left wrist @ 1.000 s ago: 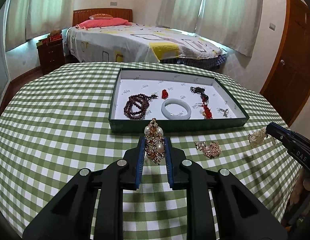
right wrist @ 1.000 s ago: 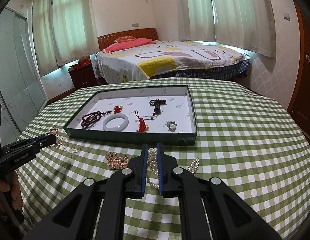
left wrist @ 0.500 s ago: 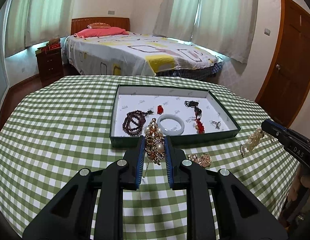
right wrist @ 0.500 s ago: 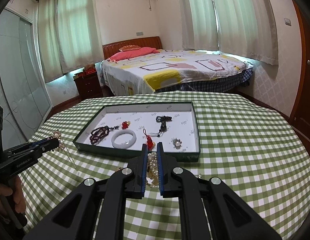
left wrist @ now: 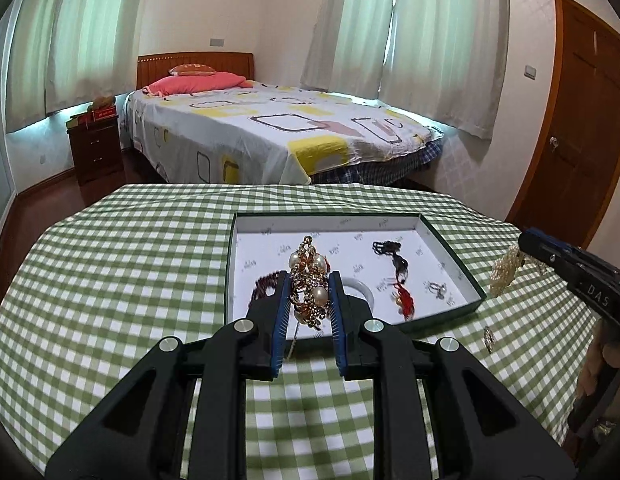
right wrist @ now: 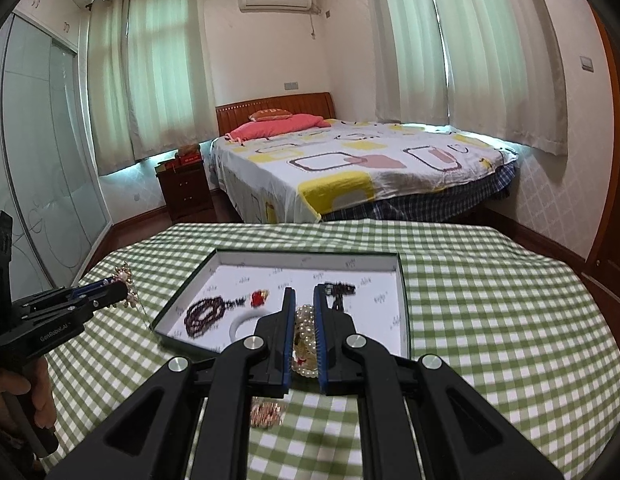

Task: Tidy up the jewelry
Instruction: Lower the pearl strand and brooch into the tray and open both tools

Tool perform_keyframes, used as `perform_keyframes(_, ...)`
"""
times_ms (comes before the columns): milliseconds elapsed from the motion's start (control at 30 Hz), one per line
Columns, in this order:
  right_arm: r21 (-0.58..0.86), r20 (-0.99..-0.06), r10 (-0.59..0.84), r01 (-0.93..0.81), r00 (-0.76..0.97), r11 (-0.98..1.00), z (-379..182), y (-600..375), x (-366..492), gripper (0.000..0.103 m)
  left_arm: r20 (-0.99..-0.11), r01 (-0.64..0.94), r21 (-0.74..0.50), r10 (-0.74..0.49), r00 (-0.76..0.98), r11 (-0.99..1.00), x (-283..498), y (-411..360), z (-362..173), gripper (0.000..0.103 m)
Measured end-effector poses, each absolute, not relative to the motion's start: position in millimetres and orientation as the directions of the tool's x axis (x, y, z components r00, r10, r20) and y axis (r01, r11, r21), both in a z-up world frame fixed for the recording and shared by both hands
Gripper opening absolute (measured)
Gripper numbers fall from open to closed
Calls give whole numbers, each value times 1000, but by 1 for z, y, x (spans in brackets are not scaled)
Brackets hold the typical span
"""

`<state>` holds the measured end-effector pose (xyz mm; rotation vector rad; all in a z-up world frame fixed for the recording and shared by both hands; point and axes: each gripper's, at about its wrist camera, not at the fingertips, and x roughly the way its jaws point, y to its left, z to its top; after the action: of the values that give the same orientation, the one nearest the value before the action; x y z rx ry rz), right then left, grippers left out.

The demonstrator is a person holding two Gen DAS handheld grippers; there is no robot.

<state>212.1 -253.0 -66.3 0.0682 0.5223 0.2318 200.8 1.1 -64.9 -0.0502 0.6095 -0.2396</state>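
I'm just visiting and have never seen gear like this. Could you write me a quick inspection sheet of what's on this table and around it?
Surface: round table, green checked cloth.
Job's things: open tray holding a dark bead string, white bangle, red tassel and small pieces.
Clutter: gold piece loose on the cloth.
Grippers: left hand-held gripper shut on a gold brooch; right hand-held gripper shut on pearl beads.
Cables: nothing seen.
Surroundings: bed, curtains, door, nightstand.

Both wrist cameras look forward and slightly down along their fingers (left wrist: 284,304), from above the surface's (left wrist: 110,272) near edge toward the bed (right wrist: 369,168); both share the open box (left wrist: 445,248) mid-surface
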Motion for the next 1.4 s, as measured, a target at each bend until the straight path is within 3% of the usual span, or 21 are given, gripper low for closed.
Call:
perform_keyframes(533, 86, -480, 194, -175, 855, 981, -80, -258, 294, 10, -579, 201, -114, -229, 783, 973, 314, -17, -78, 19)
perform_keyframes(967, 110, -666, 175, -136, 725, 984, -155, -271, 366, 10, -731, 168, -82, -174, 660, 982, 393, -42, -150, 19)
perform_keyframes(1267, 130, -723, 188, -136, 665, 982, -172, -271, 374, 10, -802, 165, -82, -164, 575, 983, 408, -42, -164, 19)
perform_keyframes(1400, 136, -725, 191, -135, 662, 981, -172, -273, 375, 21, -798, 164, -88, -168, 578, 983, 406, -41, -166, 25)
